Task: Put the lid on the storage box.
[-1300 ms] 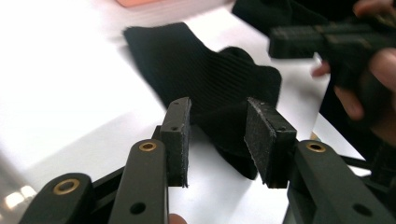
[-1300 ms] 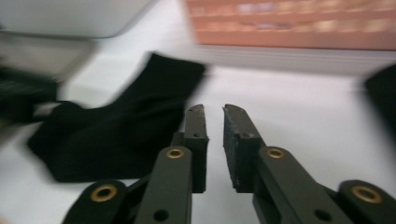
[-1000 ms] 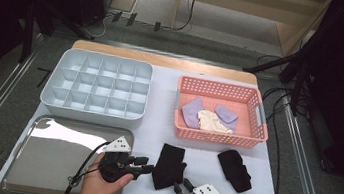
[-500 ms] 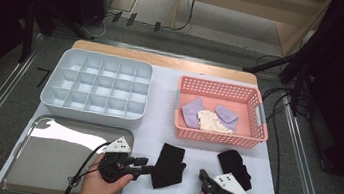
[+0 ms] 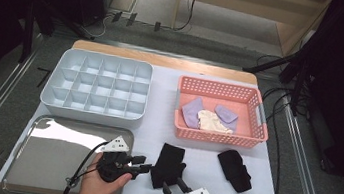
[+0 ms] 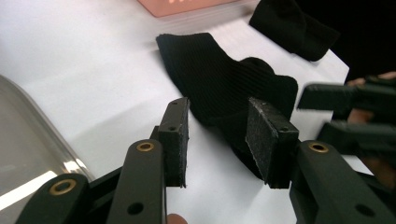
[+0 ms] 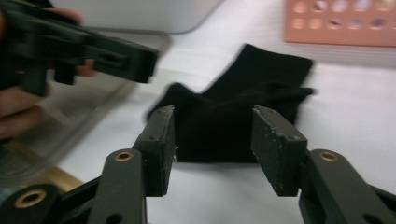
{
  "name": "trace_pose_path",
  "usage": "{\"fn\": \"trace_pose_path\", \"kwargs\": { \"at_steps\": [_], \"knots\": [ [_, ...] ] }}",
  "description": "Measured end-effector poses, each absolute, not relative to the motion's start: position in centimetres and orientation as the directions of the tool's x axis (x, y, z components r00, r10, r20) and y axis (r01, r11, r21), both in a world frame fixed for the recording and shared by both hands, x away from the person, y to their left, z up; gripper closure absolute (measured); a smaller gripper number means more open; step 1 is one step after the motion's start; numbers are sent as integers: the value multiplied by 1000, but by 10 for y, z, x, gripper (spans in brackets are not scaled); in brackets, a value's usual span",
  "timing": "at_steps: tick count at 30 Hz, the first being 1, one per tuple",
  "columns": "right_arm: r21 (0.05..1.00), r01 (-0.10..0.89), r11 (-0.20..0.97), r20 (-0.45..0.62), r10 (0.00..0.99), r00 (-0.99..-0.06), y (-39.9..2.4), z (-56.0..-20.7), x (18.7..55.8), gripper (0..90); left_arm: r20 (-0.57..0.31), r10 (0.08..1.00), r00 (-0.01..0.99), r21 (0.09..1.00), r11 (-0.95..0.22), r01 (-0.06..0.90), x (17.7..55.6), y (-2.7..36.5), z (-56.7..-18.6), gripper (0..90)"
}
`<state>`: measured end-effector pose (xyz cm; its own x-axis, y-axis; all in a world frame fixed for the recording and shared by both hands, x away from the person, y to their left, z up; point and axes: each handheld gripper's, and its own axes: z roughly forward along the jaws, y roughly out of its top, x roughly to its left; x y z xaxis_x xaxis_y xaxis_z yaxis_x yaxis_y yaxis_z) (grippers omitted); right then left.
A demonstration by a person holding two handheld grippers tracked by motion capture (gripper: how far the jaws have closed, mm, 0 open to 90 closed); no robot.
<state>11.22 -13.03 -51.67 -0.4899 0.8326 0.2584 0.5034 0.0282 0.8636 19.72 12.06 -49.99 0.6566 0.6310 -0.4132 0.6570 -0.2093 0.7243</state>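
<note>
The right gripper (image 5: 174, 190) sat just before the black sock (image 5: 167, 165), jaws just reopened and apart, gripping nothing. The left gripper (image 5: 145, 163), beside the sock's left edge, stood part-open and empty. Beyond the sock lay the pink basket (image 5: 215, 135).

Grey floor (image 5: 2, 105) around the table, black cables (image 5: 276, 136) trailing, pale wooden shelf unit (image 5: 252, 7) behind, dark surroundings.
</note>
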Motion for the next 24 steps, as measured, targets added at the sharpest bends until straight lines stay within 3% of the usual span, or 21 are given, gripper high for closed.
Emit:
{"fn": "trace_pose_path", "kwargs": {
  "at_steps": [6,10,13,16,24],
  "knots": [
    [891,445,92,241,735,-634,-102,-523,104,714,-418,637,647,722,-199,662,198,123,-500,597],
    [853,492,174,207,752,-626,-91,-535,112,900,-411,639,651,724,-205,658,197,121,-500,595],
    [826,543,151,246,770,-589,-100,-540,120,900,-412,641,648,724,-202,660,196,120,-500,595],
    [828,539,154,203,814,-544,-107,-538,121,900,-417,636,649,722,-202,662,196,121,-501,595],
    [814,576,71,224,877,-425,-142,-536,131,900,-415,635,651,722,-205,660,197,121,-501,594]
  ]
}}
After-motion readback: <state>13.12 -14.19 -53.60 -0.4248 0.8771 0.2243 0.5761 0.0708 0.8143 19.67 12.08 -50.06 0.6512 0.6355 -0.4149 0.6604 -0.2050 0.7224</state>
